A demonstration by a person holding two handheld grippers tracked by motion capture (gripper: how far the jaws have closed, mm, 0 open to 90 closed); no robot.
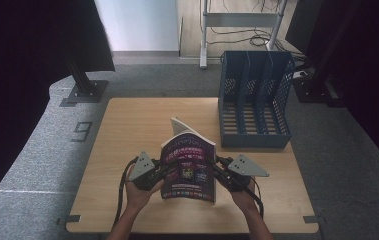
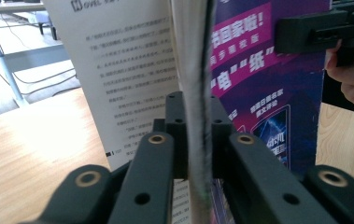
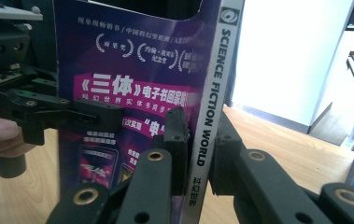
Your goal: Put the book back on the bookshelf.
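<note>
Two hand-held grippers pinch one magazine (image 1: 189, 167), held upright above the wooden table (image 1: 127, 150). At the page edge, the left gripper (image 2: 198, 135) has its jaws pressed onto the pages; at the other side, the right gripper (image 3: 198, 140) clamps the spine marked "SCIENCE FICTION WORLD". Each gripper sits in one hand. Beyond the magazine, toward the table's far right corner, stands one blue file rack (image 1: 255, 100) with three slots.

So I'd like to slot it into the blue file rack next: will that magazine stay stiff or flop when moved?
The magazine is thin and soft-covered, so it will probably bend. Its free pages already fan open at the top, so they may splay further. Held upright by the left gripper at the page edge and the right gripper at the spine, it seems light.
</note>
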